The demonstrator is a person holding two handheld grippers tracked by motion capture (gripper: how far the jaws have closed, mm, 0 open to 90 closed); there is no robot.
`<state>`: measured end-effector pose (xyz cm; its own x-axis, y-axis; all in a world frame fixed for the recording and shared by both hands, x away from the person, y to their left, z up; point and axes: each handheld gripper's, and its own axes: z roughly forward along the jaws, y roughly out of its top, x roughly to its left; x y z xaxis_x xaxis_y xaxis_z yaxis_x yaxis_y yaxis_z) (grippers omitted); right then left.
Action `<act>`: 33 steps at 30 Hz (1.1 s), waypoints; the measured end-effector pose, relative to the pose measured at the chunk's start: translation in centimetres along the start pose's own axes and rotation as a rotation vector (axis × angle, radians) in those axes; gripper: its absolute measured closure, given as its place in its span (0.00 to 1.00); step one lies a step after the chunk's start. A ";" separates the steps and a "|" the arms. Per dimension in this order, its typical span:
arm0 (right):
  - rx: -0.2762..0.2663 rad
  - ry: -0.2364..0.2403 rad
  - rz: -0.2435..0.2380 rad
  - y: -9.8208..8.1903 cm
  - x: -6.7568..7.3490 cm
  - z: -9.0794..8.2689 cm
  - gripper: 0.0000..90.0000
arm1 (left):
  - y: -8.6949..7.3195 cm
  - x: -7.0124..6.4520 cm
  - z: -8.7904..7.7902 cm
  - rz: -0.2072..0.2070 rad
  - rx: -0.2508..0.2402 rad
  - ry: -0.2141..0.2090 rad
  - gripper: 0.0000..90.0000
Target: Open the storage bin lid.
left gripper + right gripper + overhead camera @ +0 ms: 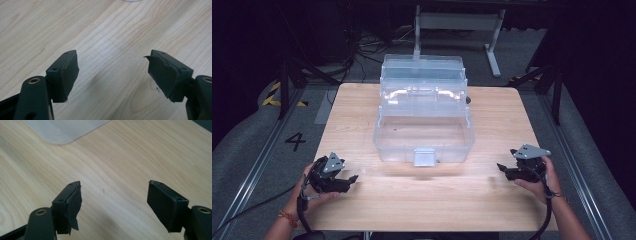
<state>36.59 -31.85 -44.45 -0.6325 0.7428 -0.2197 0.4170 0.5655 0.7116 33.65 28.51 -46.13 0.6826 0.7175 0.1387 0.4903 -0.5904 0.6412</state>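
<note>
Step in hand: both grippers low over the near edge of the table [362, 210], well apart from the clear plastic box [424, 131]; judged a pause clear of the box, either just ahead of an approach or at the end of the work on it.
Clear plastic box: at the middle of the table, reaching to the far edge; lid [423, 67] swung back and upright over the far edge; tiered trays [424, 95] stepped up behind the deep base; base looks empty; grey latch [424, 156] on the front wall, facing the near edge.
Left gripper [354, 178]: near the near-left corner, held in the left hand [314, 192], pointing toward the middle of the table; in the left gripper view, jaws wide apart, bare wood between the pads [68, 77], nothing held, nothing touched.
Right gripper [502, 167]: near the near-right corner, held in the right hand [539, 185], pointing inward toward the box; in the right gripper view, jaws spread wide, only table between the pads [161, 205], nothing gripped; one corner of the box base at the top of that view.
Pad wear: soft facing torn at the edges on both grippers.
Next move, as a judgement: if the box is to be shut, a reach over the base to the far edge for the lid, one gripper per side, then a steady swing forward so the trays fold down without jamming.
Risk: light, see-through box likely to slide across the table under a one-sided push.
</note>
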 end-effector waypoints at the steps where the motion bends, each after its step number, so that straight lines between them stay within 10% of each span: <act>1: 0.000 -0.005 0.000 -0.3 0.0 -0.2 0.32 | -0.1 -0.1 0.0 -0.005 -0.006 -0.014 0.27; 16: -0.007 0.020 0.256 -6.9 -0.6 -0.9 0.21 | -2.3 0.6 0.8 -0.125 -0.051 -0.077 0.20; 33: 0.002 0.046 0.269 -6.9 -0.7 -0.8 0.19 | -2.2 0.2 0.9 -0.147 -0.044 -0.071 0.17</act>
<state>33.67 -36.58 -48.69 -0.5278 0.8493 0.0076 0.5754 0.3510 0.7387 33.22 29.59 -48.17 0.6423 0.7664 -0.0119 0.5651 -0.4629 0.6829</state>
